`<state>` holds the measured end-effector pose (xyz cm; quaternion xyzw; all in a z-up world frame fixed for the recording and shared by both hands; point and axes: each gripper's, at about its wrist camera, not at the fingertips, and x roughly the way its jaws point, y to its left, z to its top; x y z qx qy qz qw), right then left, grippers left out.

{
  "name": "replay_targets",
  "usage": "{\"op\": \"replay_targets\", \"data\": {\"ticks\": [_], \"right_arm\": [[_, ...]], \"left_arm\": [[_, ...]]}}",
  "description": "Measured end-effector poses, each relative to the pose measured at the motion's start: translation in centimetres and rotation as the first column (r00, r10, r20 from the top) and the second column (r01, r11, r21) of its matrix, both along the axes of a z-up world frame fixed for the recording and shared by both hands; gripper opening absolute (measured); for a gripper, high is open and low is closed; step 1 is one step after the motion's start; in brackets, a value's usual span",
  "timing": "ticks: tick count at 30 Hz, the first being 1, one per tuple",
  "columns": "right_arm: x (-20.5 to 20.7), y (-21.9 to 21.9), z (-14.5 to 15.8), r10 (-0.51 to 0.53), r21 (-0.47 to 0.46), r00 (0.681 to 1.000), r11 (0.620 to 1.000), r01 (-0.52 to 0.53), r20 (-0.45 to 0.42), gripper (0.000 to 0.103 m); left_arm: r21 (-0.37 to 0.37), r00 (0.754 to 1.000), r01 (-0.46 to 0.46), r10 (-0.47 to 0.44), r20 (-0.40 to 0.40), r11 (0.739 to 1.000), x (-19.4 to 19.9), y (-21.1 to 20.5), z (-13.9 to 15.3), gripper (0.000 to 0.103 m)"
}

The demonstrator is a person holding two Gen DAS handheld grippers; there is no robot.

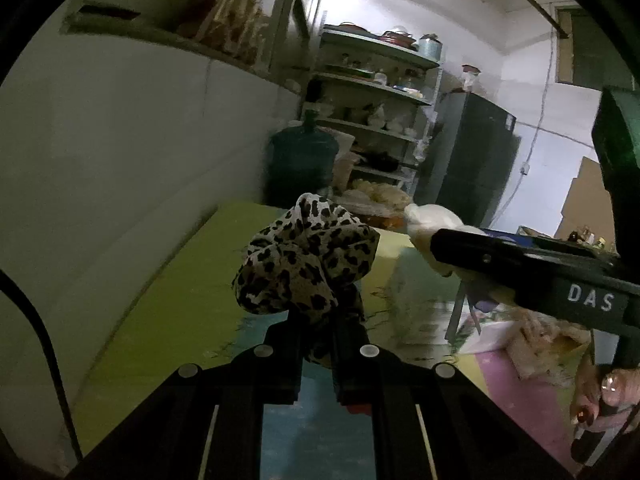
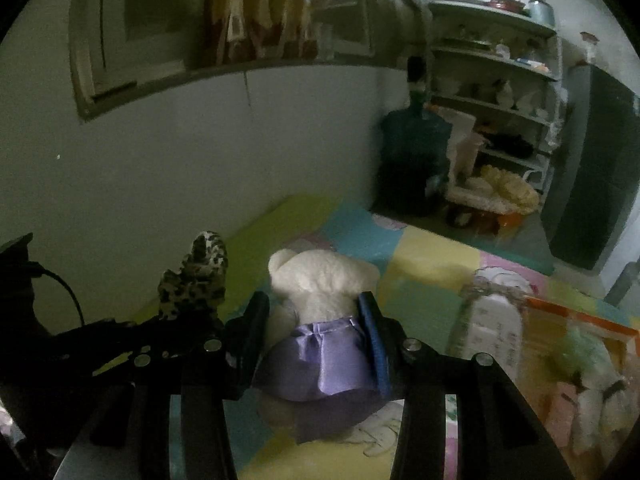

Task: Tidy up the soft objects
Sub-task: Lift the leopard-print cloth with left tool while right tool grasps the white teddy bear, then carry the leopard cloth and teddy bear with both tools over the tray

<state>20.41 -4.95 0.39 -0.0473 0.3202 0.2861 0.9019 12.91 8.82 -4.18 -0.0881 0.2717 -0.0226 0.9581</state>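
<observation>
My left gripper (image 1: 316, 320) is shut on a leopard-print scrunchie (image 1: 306, 258) and holds it above the colourful foam mat (image 1: 160, 312). The scrunchie also shows in the right wrist view (image 2: 196, 276), at the left. My right gripper (image 2: 316, 312) is shut on a white plush bear in a purple skirt (image 2: 320, 304), its head pointing away from me. In the left wrist view the bear (image 1: 430, 226) sticks out beyond the right gripper's black fingers (image 1: 500, 256), to the right of the scrunchie.
An orange-rimmed box of soft toys (image 2: 580, 372) sits at the right, a white patterned bag (image 2: 496, 320) beside it. A large water jug (image 2: 414, 152), shelves of dishes (image 2: 492, 92) and a dark fridge (image 2: 596, 168) stand at the back. A wall (image 2: 160, 168) runs along the left.
</observation>
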Motion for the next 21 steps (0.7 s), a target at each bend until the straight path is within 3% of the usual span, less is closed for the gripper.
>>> {"op": "replay_targets", "data": {"ticks": [7, 21], "right_arm": [[-2.2, -4.6, 0.9, -0.067, 0.051, 0.997, 0.997, 0.065, 0.038, 0.047], [-4.4, -16.5, 1.0, -0.230, 0.132, 0.972, 0.966, 0.222, 0.044, 0.047]], "left_arm": [[-0.010, 0.998, 0.052, -0.051, 0.026, 0.999, -0.3, -3.2, 1.1, 0.011], [-0.015, 0.974, 0.225, -0.224, 0.042, 0.974, 1.2, -14.0, 2.6, 0.011]]}}
